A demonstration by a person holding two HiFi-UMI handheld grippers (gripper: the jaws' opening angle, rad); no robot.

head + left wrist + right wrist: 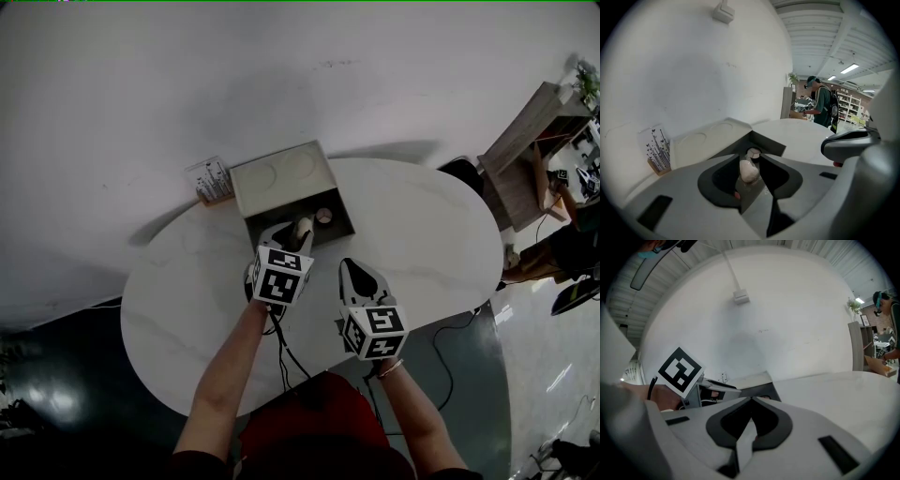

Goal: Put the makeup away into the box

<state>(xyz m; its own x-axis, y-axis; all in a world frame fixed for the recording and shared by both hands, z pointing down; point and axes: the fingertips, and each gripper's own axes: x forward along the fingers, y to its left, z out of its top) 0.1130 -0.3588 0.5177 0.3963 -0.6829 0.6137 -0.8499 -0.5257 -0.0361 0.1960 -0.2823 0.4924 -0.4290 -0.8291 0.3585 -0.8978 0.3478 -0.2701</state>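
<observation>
While hanging at the front edge of the open box (281,183), not yet resting inside: one pale pink makeup sponge (749,169), seemingly in a clear wrap, clamped from both sides by the jaws of the left gripper (292,232). Deeper in the box, on its dark floor, one small round item (323,216), probably a compact, already put away. Looks apart from the sponge, though hard to say for sure.

Step in hand, as judged: carrying the sponge over the box to set it down. Needed next: bringing the sponge a little further past the front wall, lowering it toward the floor beside the compact, then opening the jaws and pulling back without catching the wall or the opened lid. Some risk of the soft sponge sticking to one pad, so better to release low.

Just in front of the box, toward its right side, the right gripper (751,401): jaws together, nothing between them, held above the white table (431,244). No further makeup seen on the table around the box, so likely the last piece.

Counted: one box, one sponge, one compact, two grippers. Behind the box at its left corner, one small stand of printed cards (211,180). Far beyond the box, in the room, one person (820,105) standing near shelves.
</observation>
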